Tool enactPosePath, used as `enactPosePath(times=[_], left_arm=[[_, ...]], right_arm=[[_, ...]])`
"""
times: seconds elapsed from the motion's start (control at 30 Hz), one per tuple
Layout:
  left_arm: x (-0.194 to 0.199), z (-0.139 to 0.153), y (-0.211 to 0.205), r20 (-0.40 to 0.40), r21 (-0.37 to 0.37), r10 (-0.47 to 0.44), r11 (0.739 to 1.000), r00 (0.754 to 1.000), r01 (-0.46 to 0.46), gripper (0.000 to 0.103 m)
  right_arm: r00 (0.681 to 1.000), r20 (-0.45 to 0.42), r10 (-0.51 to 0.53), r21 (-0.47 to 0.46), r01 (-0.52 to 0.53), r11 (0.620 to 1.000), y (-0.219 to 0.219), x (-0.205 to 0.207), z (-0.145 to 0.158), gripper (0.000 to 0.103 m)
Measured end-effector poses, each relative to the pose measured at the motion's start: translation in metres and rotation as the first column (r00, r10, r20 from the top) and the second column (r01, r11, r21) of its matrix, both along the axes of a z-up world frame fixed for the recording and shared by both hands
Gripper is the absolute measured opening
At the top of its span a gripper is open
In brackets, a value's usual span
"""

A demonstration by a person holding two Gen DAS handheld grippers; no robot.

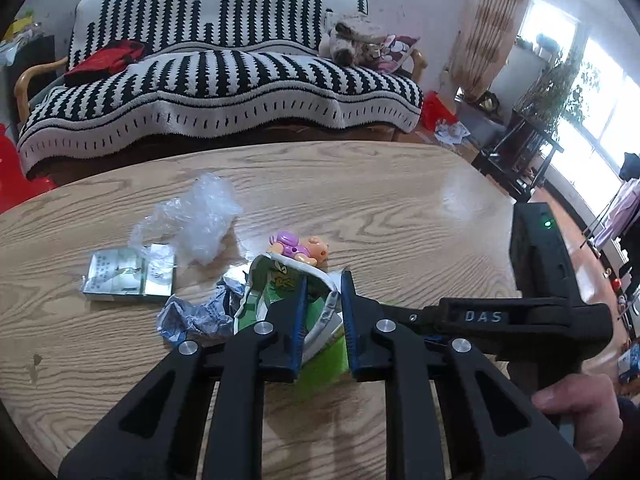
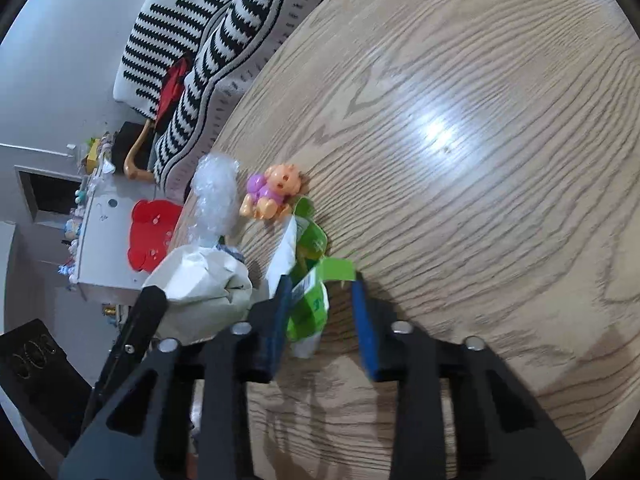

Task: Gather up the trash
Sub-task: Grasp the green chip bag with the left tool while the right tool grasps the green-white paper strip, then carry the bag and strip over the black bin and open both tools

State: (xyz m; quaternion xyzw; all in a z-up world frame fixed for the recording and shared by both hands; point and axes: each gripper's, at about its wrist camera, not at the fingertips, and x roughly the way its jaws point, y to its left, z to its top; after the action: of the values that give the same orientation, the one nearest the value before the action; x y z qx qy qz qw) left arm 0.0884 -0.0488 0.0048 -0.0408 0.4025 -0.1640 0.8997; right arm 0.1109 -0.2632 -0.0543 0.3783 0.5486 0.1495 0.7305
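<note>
Snack wrapper [image 1: 276, 284], green w/ white-silver inside, lies crumpled on the wood-grain table [image 1: 400, 208], near its middle. L gripper [image 1: 325, 278] comes down at it at a slant. Its blue pads are clamped on the wrapper's torn upper edge, and green shows in the slot btwn the fingers.

R gripper [image 2: 322, 280] reaches the same green wrapper [image 2: 310, 240] from the other side. In the R wrist view one pad lies against the wrapper, and a green flap reaches the other fingertip. Bare wood still shows beside that pad, so can't tell if this pair is pinching or just straddling. A hand [image 1: 580, 428] grips the R tool's handle at the lower right of the L wrist view.

Toy figure [image 1: 300, 250], orange w/ purple, lies just behind the wrapper, touching or nearly so. More trash sits to the left in the L wrist view:
- clear plastic film [image 1: 192, 220], bunched, farther back
- flat silvery-green packet [image 1: 128, 276], just in front of the film
- crumpled bluish-grey paper [image 1: 196, 316], right beside the wrapper

In the R wrist view a white crumpled lump [image 2: 200, 292] sits by the other tool's finger. Can't tell if it's part of the same wrapper. Sofa [image 1: 240, 80] w/ black-white cover stands behind the table.
</note>
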Motion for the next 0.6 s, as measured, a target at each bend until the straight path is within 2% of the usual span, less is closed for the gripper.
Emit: enactPosePath(times=[0.23,0.33,0.6], left_arm=[[-0.005,0.008,0.013,-0.003,-0.021,0.050,0.999,0.999,-0.050,0.016],[-0.006,0.011,0.019,-0.006,-0.041,0.071,0.997,0.997,-0.071,0.016],[-0.016,0.021,0.001,0.010,-0.056,0.062,0.997,0.998,-0.061,0.016]], right_arm=[[0.997,0.070,0.011,0.001,-0.011,1.000,-0.007,-0.015,0.026,0.007],[0.993,0.115,0.004,-0.029,-0.001,1.000,-0.017,-0.024,0.041,0.005],[0.972,0.233,-0.031,-0.103,0.056,0.993,-0.070,-0.062,0.080,0.004]])
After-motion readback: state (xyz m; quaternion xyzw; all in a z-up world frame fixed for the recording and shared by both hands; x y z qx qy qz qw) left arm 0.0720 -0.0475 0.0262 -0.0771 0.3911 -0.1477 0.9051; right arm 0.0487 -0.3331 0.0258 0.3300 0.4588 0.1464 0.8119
